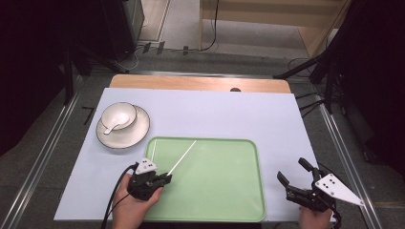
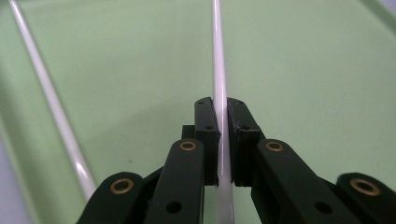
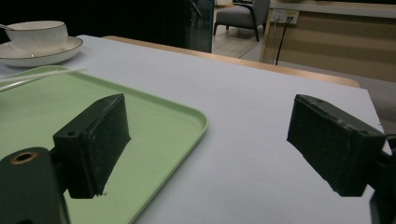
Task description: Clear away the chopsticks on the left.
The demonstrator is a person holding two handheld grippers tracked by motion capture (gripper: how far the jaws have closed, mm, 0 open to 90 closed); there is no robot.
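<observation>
A light green tray (image 1: 229, 191) lies at the front middle of the table. My left gripper (image 1: 165, 179) sits over the tray's near left corner, shut on a thin white chopstick (image 1: 182, 157) that slants up and to the right over the tray. In the left gripper view that chopstick (image 2: 218, 70) runs straight up between the closed pads (image 2: 208, 130). A second white chopstick (image 1: 154, 149) (image 2: 46, 93) lies in the tray by its left rim. My right gripper (image 1: 295, 172) rests open beside the tray's right edge, with nothing between its pads (image 3: 95, 140).
A white bowl with a white spoon (image 1: 114, 124) in it stands on a white saucer (image 1: 136, 133) at the left rear of the tray. The light table cover (image 1: 248, 114) stretches back to a wooden edge. Dark stands and cables surround the table.
</observation>
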